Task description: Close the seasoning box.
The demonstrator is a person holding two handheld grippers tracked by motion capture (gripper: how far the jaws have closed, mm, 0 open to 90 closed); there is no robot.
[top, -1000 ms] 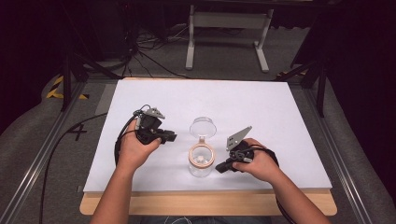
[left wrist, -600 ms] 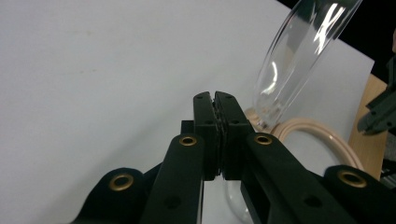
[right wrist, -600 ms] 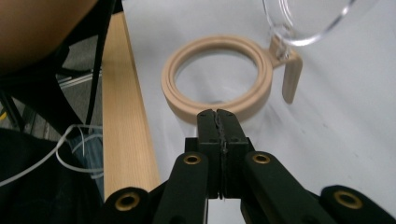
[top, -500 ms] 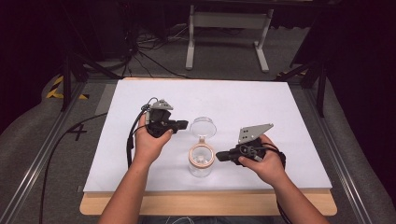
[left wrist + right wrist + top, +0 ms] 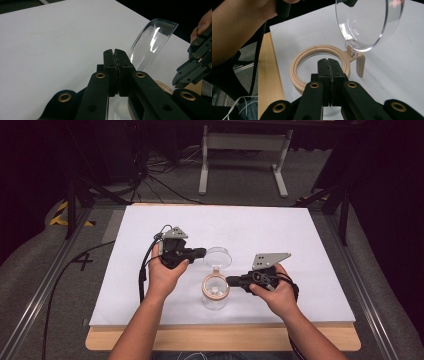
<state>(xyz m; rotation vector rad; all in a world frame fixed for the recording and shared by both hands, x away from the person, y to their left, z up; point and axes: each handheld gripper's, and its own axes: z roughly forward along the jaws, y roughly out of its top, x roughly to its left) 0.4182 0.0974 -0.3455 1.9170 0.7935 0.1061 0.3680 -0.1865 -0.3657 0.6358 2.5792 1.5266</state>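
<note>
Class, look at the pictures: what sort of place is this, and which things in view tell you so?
Probably a lab or recording studio: a white board on a wooden table, black curtains, cables across grey carpet, and a metal stand behind.

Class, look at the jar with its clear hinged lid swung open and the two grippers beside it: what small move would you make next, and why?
Probably draw the left gripper away from the clear lid. The lid stands tilted up on its hinge above the tan rim, so the jar looks open. Both grippers are shut on nothing, and the right gripper sits at the rim.

we see the white table (image 5: 280, 235) brightly lit from above, surroundings dark. glare streaks the clear lid (image 5: 152, 45); our near jaws blur.
</note>
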